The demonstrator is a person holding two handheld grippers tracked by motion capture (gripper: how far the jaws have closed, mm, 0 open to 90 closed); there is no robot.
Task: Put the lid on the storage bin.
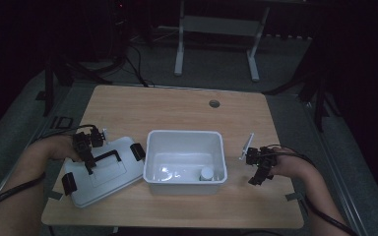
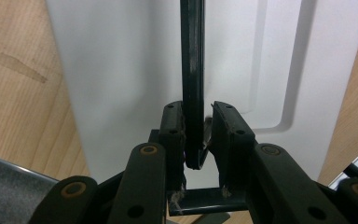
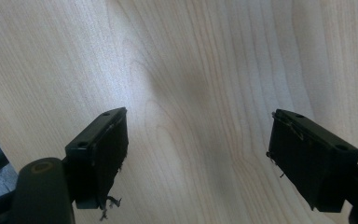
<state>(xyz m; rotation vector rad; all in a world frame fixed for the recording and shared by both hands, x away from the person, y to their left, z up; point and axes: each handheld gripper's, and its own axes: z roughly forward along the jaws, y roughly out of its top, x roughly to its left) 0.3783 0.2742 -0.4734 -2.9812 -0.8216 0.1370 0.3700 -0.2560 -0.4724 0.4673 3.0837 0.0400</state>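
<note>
White lid (image 1: 103, 172) flat on tabletop (image 1: 187, 105) beside open bin (image 1: 184, 160); left gripper (image 2: 198, 135) fingers pinching its handle (image 2: 192, 70); right gripper (image 3: 198, 158) fingers spread, idle.

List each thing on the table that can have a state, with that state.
Bin: open, lid off, upright on the table.
Lid: off, lying flat left of the bin.
Lid handle: between the left gripper's jaws.
Small bottle: capped, inside the bin.
Left gripper: shut on the handle.
Right gripper: open, empty.
</note>
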